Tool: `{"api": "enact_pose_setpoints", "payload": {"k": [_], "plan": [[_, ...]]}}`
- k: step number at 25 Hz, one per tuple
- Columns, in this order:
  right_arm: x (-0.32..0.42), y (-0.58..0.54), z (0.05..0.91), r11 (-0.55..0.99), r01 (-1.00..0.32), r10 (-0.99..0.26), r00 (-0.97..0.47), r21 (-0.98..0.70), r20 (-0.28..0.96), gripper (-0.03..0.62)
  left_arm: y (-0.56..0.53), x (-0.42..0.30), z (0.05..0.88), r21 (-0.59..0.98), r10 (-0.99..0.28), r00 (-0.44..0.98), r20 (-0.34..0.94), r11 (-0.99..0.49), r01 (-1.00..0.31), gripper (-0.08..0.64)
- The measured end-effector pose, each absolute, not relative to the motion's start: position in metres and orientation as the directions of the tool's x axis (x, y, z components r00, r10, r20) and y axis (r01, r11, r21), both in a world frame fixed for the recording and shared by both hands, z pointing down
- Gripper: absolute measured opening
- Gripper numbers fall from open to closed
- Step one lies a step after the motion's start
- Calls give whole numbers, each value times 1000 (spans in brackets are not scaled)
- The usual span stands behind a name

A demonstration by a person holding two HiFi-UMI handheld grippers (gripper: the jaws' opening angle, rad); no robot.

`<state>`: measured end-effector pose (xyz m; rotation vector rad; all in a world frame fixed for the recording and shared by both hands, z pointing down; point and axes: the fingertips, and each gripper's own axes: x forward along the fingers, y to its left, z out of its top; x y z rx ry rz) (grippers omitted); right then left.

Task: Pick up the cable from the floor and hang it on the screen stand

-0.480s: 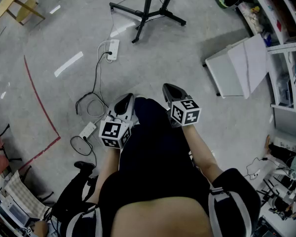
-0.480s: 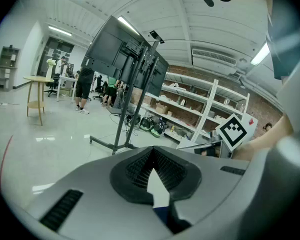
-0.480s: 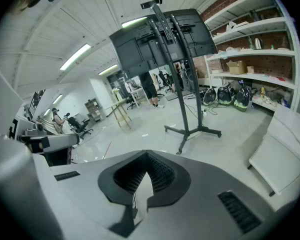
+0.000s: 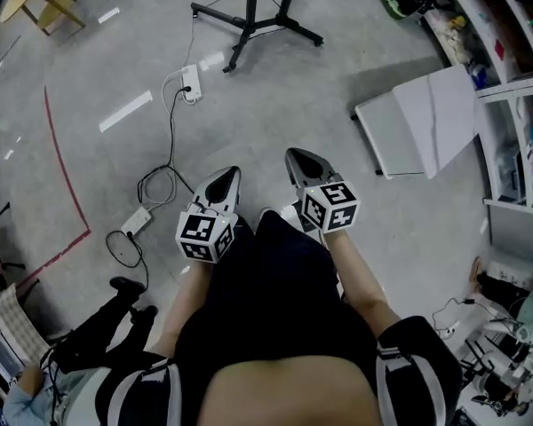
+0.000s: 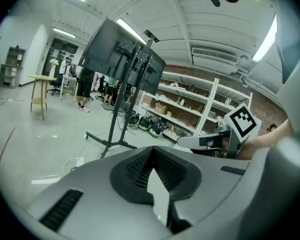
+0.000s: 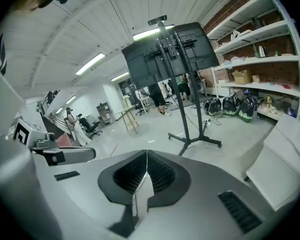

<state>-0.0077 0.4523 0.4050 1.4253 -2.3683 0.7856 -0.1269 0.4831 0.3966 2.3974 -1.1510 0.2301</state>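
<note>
The cable (image 4: 170,145) is seen lying on the floor (image 4: 275,105) near the screen stand (image 4: 253,20), not yet picked up, so the left gripper (image 4: 226,176) and the right gripper (image 4: 298,158), each with fingers shut together on nothing, must be opened and brought down to it.

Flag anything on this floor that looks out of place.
A black cable sprawls in loose loops across the open floor, from the white power strip near the screen stand's base to a white adapter box. Lying there, it could probably trip someone.
</note>
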Motion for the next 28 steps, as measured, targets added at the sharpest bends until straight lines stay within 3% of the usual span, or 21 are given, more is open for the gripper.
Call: {"api": "enact_pose_setpoints", "payload": {"k": [15,28], "plan": [[21,489,395,473,-821,-690,-571,-320,446,26,504,-38,383,304,-676,673,301,-601,-739,8],[29,378,389,482,-817,-692,-577,-318,434,26,378,-27,369,237,-651,686,326,-646,-726,8]]}}
